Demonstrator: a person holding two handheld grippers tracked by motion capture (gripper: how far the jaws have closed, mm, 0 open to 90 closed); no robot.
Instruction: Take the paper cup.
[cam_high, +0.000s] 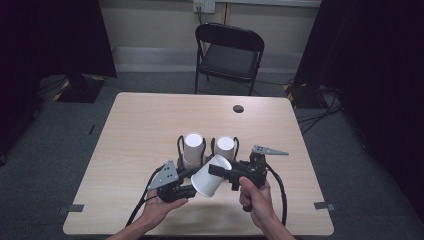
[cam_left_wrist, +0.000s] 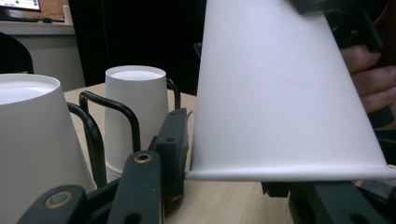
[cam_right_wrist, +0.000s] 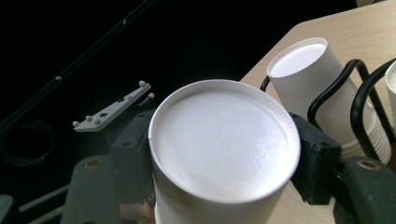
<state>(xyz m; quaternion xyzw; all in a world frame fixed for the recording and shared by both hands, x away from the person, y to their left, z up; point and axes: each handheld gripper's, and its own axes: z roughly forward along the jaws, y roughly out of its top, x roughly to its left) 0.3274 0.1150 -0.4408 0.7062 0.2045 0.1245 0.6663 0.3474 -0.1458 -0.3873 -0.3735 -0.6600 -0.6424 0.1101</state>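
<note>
Gripping a white paper cup near its closed end, my right tongs are clamped tight; my left tongs stand part-open around its rim. Just behind it, two cup stacks stand in wire holders on the counter.

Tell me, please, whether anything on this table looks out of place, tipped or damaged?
Only one thing: a white paper cup lies tilted in the right gripper, while two cup stacks stand upside down in their black wire holders. No spill or damage shows.

Dim surroundings, evenly lit tabletop, soft close-up blur.
</note>
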